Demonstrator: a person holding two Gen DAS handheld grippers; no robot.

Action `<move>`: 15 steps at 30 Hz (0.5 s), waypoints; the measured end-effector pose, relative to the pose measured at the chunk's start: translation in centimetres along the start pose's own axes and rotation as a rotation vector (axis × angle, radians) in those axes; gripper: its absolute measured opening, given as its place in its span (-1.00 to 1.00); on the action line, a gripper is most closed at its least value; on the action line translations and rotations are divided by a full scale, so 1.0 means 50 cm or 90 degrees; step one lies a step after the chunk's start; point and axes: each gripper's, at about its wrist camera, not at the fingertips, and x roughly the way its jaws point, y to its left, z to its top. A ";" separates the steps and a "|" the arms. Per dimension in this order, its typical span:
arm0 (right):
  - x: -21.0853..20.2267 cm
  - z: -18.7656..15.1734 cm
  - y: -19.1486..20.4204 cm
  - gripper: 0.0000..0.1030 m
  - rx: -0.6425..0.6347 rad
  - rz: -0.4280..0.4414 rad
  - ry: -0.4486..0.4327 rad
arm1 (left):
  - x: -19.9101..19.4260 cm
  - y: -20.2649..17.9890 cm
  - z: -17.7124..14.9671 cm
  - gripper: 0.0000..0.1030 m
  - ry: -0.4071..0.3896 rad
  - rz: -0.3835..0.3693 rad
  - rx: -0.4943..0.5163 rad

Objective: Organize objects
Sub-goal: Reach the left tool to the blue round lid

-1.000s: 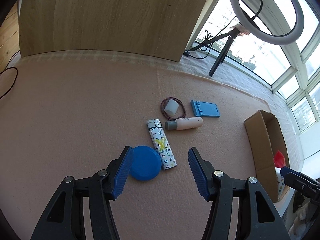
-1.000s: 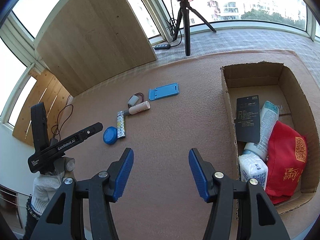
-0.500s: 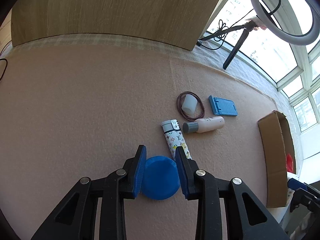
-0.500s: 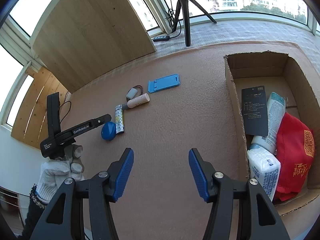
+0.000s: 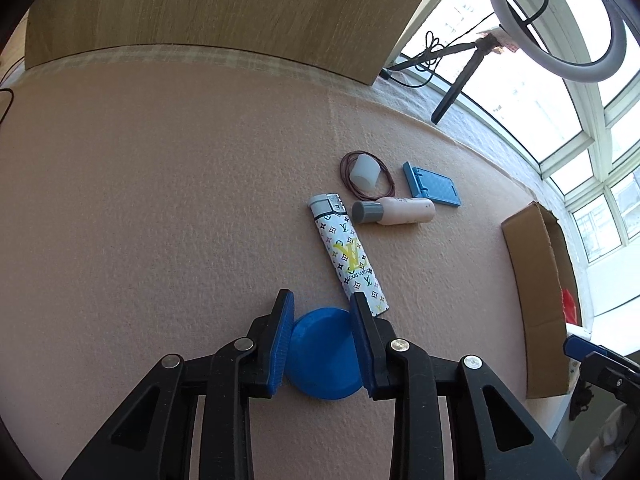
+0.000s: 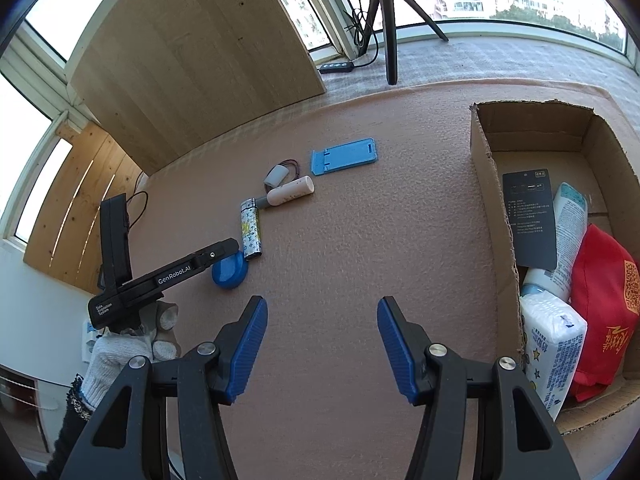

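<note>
left tongs [image 5: 322,336] lowered, closed since earlier | clenched on blue disc [image 5: 320,354] | right tongs [image 6: 318,350] released, empty

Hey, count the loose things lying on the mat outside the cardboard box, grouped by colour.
Blue: 2, the round lid and the phone stand
White: 2, the patterned lighter and the small cap
Pink: 1, the small bottle
Dark red: 1, the hair tie
Total: 6

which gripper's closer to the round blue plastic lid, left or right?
Left. The left gripper has its fingers closed on the round blue plastic lid. The right gripper hangs open over bare mat, off to the lid's right.
</note>
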 end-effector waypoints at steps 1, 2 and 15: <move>0.002 -0.001 0.002 0.03 -0.001 0.002 0.001 | -0.003 -0.001 -0.009 -0.39 -0.002 -0.005 -0.003; 0.005 -0.002 0.003 0.03 0.000 0.003 0.003 | -0.005 -0.003 -0.018 -0.39 -0.005 -0.009 -0.002; 0.024 -0.019 0.008 0.04 -0.001 0.018 0.020 | -0.036 -0.079 -0.138 -0.38 0.016 -0.033 0.064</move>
